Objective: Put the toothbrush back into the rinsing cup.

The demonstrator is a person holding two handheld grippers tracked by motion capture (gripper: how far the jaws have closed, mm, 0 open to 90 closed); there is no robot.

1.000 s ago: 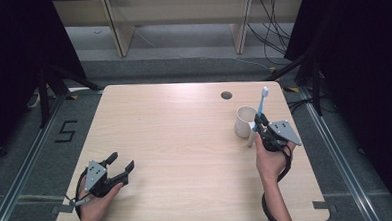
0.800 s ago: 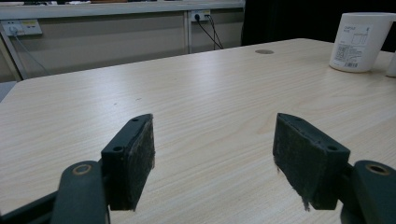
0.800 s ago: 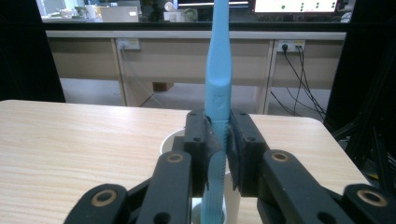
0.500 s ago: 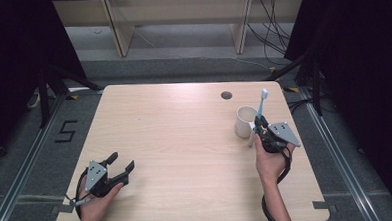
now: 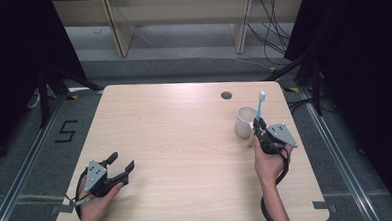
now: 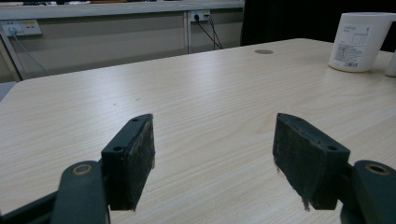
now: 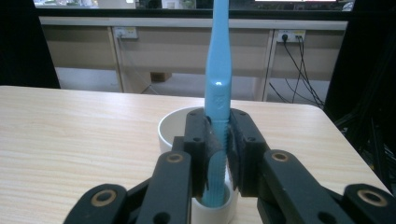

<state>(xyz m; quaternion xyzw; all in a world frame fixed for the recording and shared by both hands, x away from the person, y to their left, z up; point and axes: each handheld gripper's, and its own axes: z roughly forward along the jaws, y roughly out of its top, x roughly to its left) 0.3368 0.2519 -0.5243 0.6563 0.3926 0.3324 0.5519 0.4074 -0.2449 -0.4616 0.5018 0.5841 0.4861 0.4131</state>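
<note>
Nothing has shifted since a second ago: your toothbrush point(image 5: 259, 107) stands where it stood, and both hands keep their places. The light blue toothbrush is upright near the right edge of the tabletop point(image 5: 185, 141), just beside the white mug point(image 5: 244, 121), with its head at the top in the high view. Your right tool point(image 5: 257, 125) is clamped on the lower handle; in the right gripper view the two black pads press the blue handle point(image 7: 218, 93) from either side. Below the pads, the handle's foot sits in a small white holder point(image 7: 212, 207), and the mug's round rim point(image 7: 175, 122) shows just behind the jaws. Your right hand point(image 5: 269, 160) grips the tool's body from below. A dark round hole point(image 5: 226, 95) lies in the tabletop beyond the mug. Well apart, at the near left corner, your left tool point(image 5: 120, 163) rests low over the wood with its jaws standing wide apart and nothing between them; from its own camera the mug point(image 6: 360, 41) shows far off at the upper right.
</note>
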